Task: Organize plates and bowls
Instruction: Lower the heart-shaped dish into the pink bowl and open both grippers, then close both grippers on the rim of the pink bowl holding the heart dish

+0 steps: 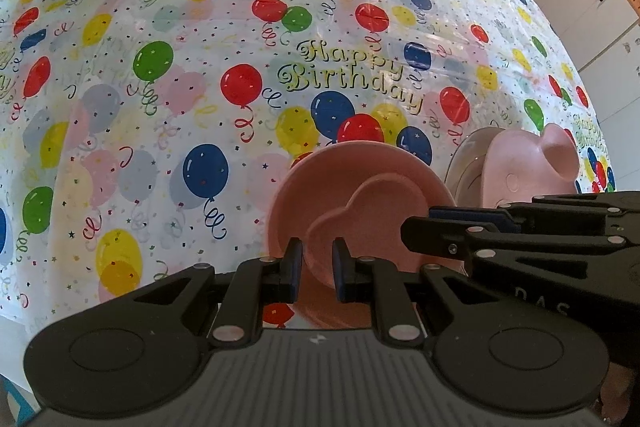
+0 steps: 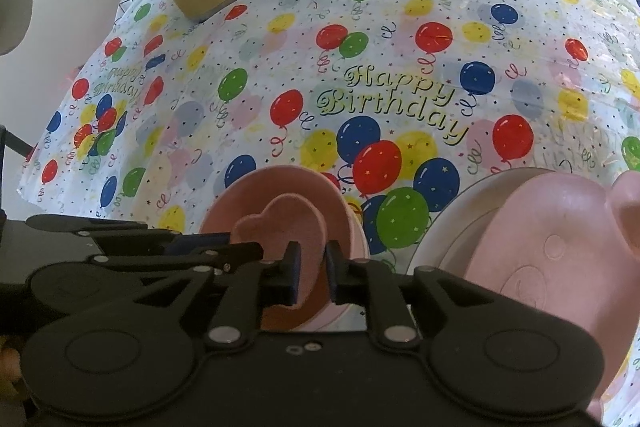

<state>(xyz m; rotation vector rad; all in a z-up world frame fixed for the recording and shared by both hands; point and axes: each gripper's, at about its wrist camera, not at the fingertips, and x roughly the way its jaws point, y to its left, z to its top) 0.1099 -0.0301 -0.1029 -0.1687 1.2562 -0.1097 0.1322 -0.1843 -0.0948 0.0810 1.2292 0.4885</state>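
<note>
My left gripper (image 1: pixel 318 263) has its jaws on both sides of the rim of the round pink bowl (image 1: pixel 332 183), but I cannot tell if they press it. My right gripper (image 2: pixel 310 269) is closed on the heart-shaped dish (image 2: pixel 280 227) inside this bowl, near the table's (image 1: pixel 160 107) front edge. The pig-face plate (image 2: pixel 540 251) lies just beside, on a white plate (image 2: pixel 452 211).

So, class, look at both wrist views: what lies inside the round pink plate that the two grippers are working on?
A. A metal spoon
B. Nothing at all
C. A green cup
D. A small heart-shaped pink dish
D: a heart-shaped pink dish sits within the round pink plate, seen in both wrist views, with the right gripper fingers astride its edge.
</note>
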